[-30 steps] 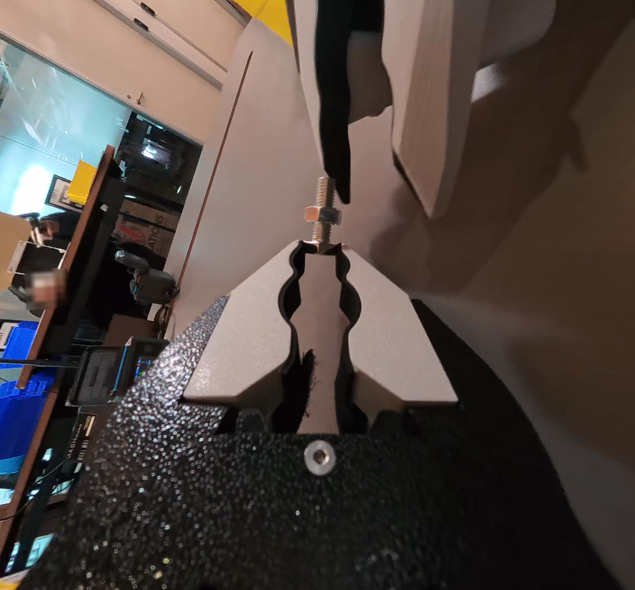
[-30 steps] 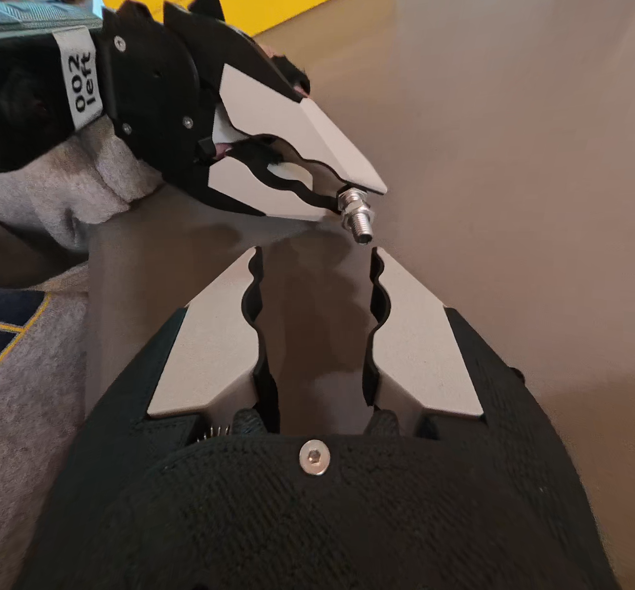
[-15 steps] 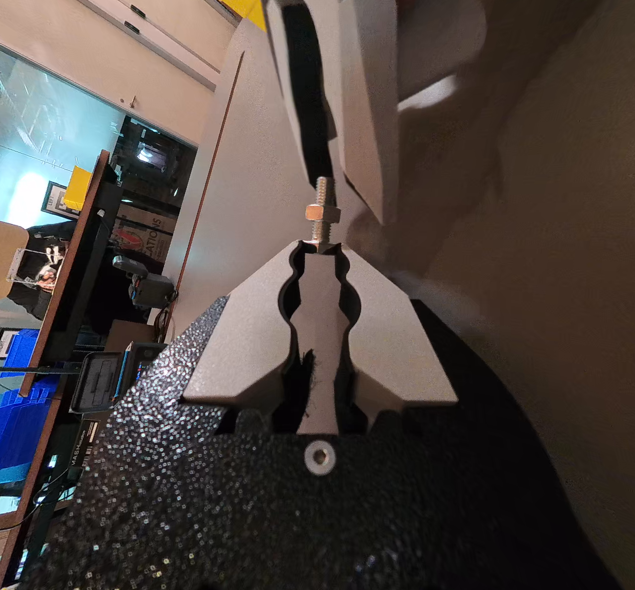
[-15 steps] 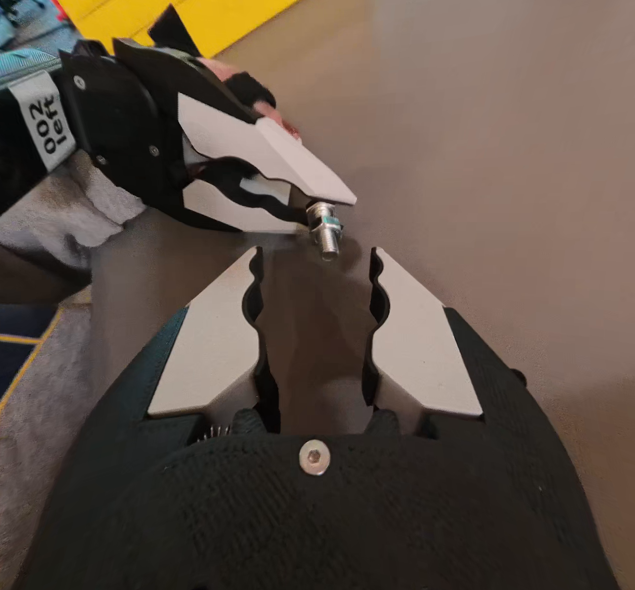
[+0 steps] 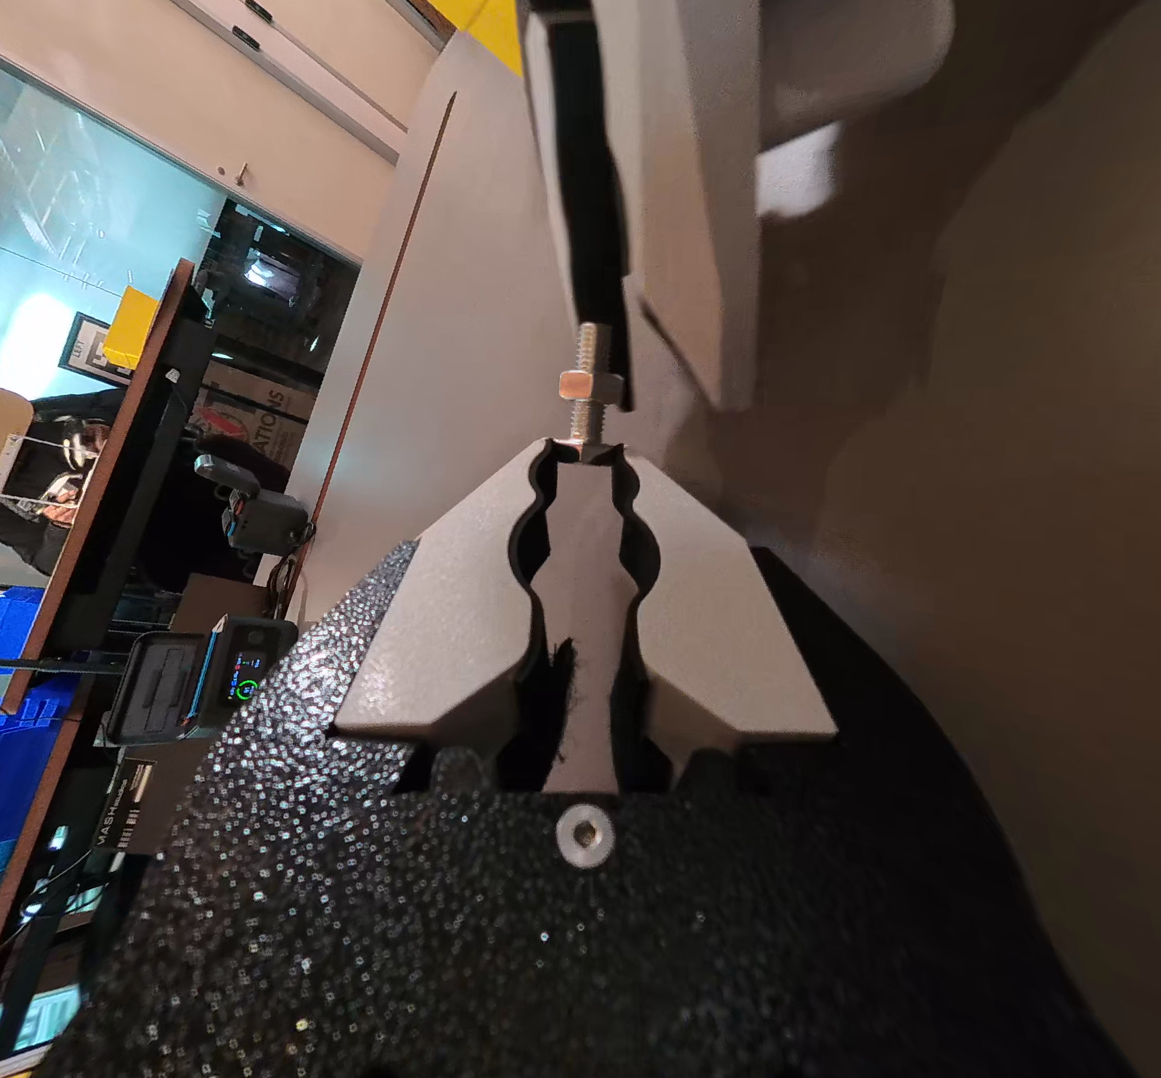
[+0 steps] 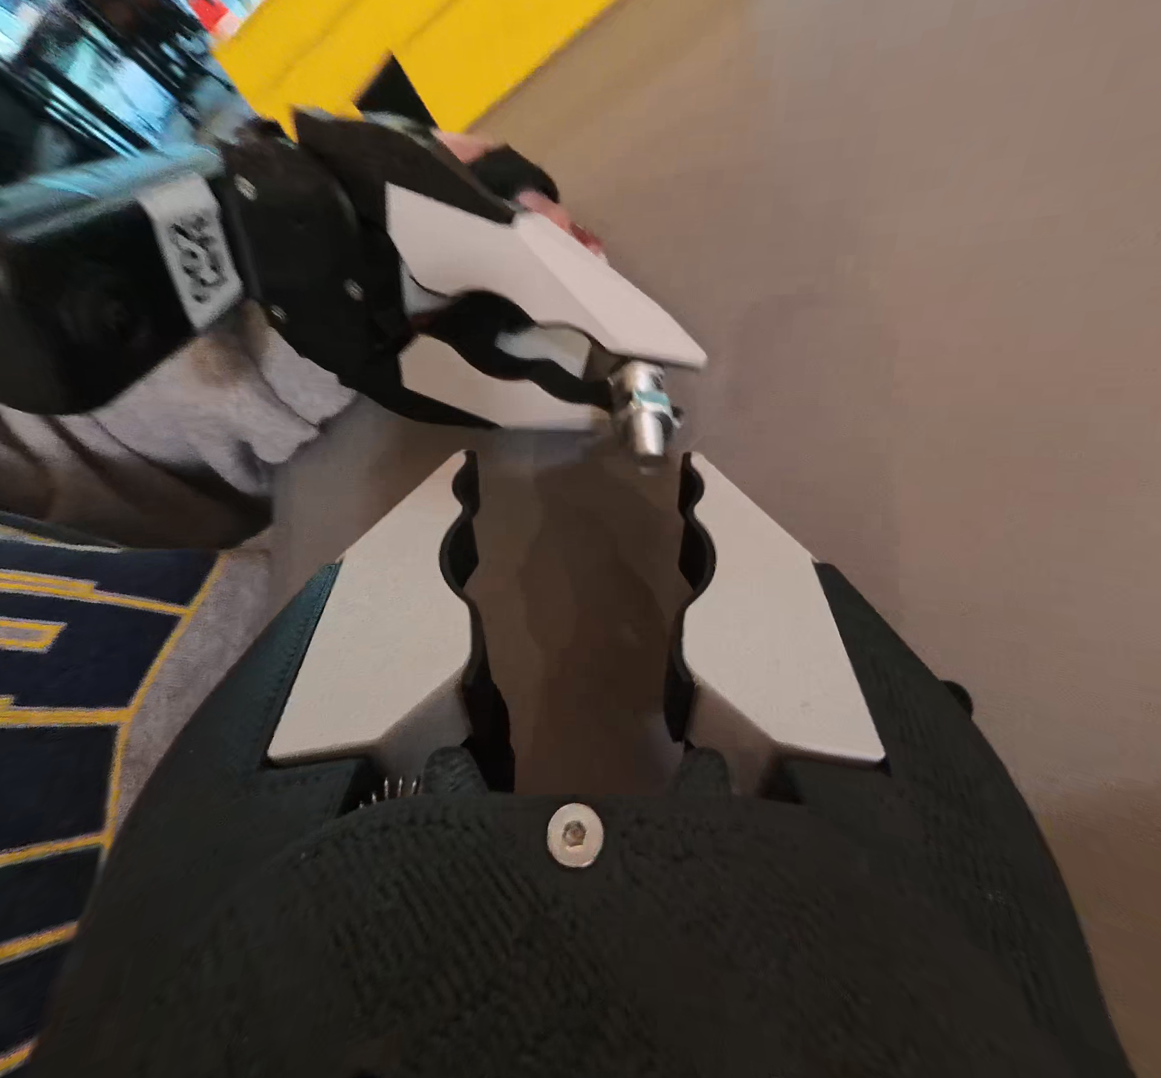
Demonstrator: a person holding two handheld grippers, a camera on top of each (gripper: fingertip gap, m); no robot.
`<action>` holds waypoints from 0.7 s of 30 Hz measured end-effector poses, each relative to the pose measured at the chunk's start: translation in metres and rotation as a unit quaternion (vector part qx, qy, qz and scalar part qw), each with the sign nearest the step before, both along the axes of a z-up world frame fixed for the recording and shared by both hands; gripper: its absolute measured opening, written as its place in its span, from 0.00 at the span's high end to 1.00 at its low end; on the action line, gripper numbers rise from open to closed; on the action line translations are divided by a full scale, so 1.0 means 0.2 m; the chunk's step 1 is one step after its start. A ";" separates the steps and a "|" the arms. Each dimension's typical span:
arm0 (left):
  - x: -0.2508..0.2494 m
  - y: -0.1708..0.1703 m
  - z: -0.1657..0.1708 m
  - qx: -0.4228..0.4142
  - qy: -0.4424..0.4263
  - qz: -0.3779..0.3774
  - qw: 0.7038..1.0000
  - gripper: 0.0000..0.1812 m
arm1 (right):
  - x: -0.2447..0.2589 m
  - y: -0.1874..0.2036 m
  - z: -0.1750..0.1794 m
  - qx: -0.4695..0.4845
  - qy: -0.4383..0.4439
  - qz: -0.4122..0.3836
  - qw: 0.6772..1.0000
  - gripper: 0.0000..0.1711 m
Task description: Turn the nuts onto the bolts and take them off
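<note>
Smooth brown tabletop [image 6: 911,294] runs under both tools, with a yellow bin [image 6: 440,24] behind. One bolt [image 5: 587,413] and one hex nut [image 5: 590,385] are in sight. The left gripper [image 5: 584,451] is clamped shut on the bolt's head end, so the threaded shank sticks out past its tips with the nut part-way along. The right gripper [image 6: 578,470] is spread wide and holds nothing; its jaws flank the shank's free end, one finger [image 5: 603,319] lying right beside the nut. Judging from this, closing off-centre could catch bare thread instead of the nut's flats, or lever the bolt askew in its narrow tip grip and drop it.
</note>
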State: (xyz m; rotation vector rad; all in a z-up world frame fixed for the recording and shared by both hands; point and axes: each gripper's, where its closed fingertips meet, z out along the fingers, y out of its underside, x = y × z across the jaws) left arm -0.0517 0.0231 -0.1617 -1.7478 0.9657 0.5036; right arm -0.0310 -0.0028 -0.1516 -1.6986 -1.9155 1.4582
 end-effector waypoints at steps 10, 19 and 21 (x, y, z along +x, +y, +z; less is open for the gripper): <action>0.00 0.00 0.00 0.003 -0.003 0.003 1.000 0.91 | 0.02 0.08 -0.05 0.072 -0.058 -0.036 0.995 0.61; 0.00 -0.01 -0.01 0.005 -0.003 0.001 1.000 0.91 | -0.06 -0.06 0.22 0.014 0.120 -0.006 0.993 0.56; 0.00 -0.01 -0.01 0.005 -0.007 0.002 1.000 0.91 | -0.04 0.01 0.09 0.045 0.033 -0.030 0.998 0.56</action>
